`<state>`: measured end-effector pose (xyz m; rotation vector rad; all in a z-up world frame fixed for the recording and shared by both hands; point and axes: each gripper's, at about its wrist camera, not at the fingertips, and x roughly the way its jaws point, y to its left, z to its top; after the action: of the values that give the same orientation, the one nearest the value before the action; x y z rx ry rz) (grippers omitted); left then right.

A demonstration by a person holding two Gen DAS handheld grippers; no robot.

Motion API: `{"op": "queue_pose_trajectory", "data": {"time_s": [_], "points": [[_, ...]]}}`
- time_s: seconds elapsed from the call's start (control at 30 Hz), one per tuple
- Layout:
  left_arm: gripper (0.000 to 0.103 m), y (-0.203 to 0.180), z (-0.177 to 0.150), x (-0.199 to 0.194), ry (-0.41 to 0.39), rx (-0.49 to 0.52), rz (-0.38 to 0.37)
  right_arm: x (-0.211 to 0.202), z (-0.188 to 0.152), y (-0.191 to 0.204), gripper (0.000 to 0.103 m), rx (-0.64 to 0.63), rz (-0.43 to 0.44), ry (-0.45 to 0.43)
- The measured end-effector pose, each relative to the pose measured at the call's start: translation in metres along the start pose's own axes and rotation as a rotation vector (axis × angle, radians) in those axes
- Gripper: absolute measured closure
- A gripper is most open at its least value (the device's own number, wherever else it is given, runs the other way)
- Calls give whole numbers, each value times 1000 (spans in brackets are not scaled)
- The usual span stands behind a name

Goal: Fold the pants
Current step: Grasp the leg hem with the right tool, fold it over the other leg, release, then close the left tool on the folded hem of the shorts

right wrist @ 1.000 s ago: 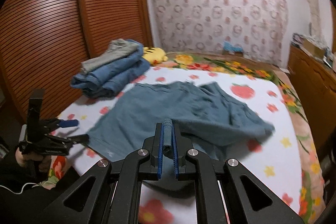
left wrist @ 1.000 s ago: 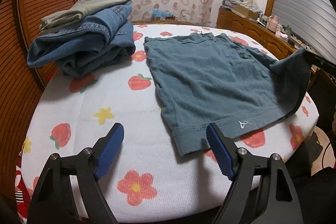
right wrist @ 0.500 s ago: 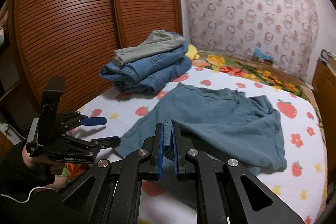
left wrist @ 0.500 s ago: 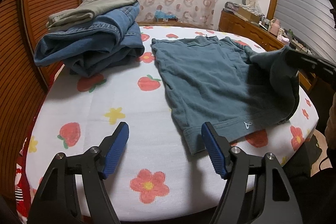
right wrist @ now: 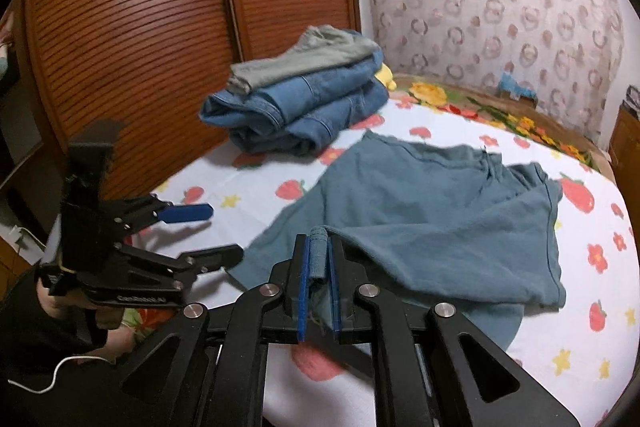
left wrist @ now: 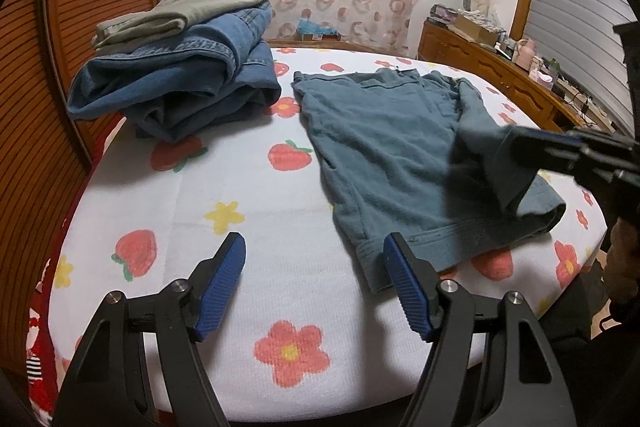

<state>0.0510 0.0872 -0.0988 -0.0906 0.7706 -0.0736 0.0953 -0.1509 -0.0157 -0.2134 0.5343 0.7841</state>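
Teal shorts lie on the strawberry-print bed sheet, with one leg folded over the other. My right gripper holds that leg's hem a little above the sheet. Its jaws are opening, and the hem still stands between the blue pads. My left gripper hovers open over the sheet at the shorts' near left corner. Nothing is between its fingers, and its right fingertip hides part of the corner.
A stack of folded jeans topped by khaki pants sits at the far left of the bed. Slatted wooden wardrobe doors stand beside it. A cluttered dresser runs along the right.
My right gripper has carried the shorts' leg leftward over the other half and lowered it, and its pads have parted slightly. The left gripper's jaws narrowed a little.
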Motion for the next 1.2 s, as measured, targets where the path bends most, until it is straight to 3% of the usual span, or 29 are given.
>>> {"op": "queue_pose_trajectory", "data": {"time_s": [0.1,0.23,0.47,0.8,1.2], "points": [[30,-4,3,1,-3,6,-8,-2,2,-3,68,10,-18,1],[30,-14,9,1,-11,27,-23,-13,3,-2,61,9,-47,-32],[30,-28,20,7,-7,45,-79,-18,-14,-30,59,61,-168,-30],[41,-50,31,26,27,72,-144,-18,-25,-70,54,144,-337,5],[62,-63,29,42,64,112,-173,31,-18,-82,54,123,-363,151]]}}
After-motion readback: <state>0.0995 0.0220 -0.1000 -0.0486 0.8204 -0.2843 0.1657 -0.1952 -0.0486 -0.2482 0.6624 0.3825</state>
